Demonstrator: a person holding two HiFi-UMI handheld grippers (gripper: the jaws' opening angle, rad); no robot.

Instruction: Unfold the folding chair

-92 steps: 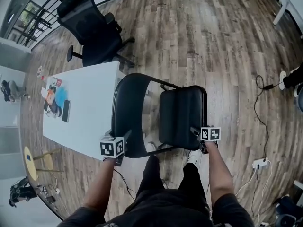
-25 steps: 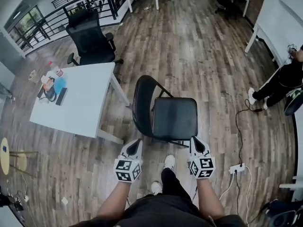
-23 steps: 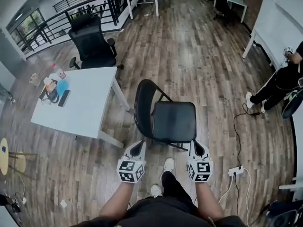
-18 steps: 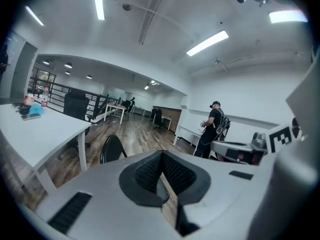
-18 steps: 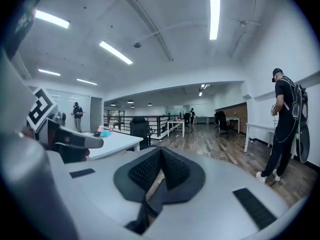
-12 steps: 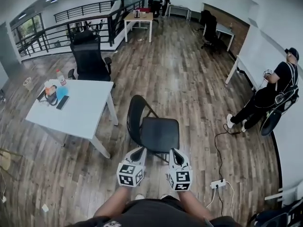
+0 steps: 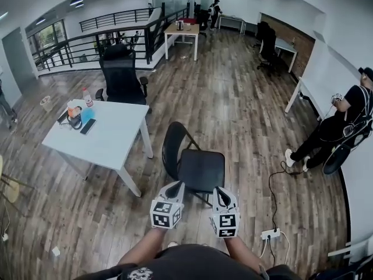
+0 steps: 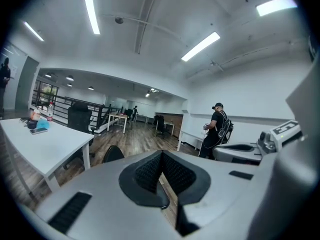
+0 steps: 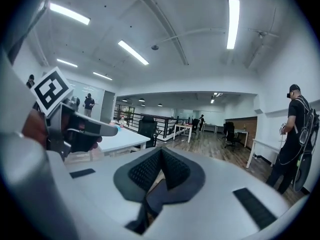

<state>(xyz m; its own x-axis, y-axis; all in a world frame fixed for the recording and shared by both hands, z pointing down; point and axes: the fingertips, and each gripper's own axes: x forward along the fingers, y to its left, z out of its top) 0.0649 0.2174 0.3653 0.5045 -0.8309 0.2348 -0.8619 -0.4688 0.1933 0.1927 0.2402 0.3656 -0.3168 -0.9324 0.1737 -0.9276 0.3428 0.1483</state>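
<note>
1. Left gripper (image 7: 173, 189): jaws fully closed, nothing between them, held up clear of the chair.
2. Folding chair (image 7: 195, 165): stands open on the wood floor just ahead of both grippers, right of the white table (image 7: 111, 140). We judge it moderately light, with a rigid frame, smooth tubing that is likely slippery, and padding that gives slightly. Best holds are the backrest (image 7: 169, 149) top rim and the seat (image 7: 206, 174) front edge.
3. Right gripper (image 7: 220, 193): jaws pressed together, empty, not touching the chair.

One folding chair (image 7: 201, 169) and two claws (image 7: 177, 185) (image 7: 220, 190).
</note>
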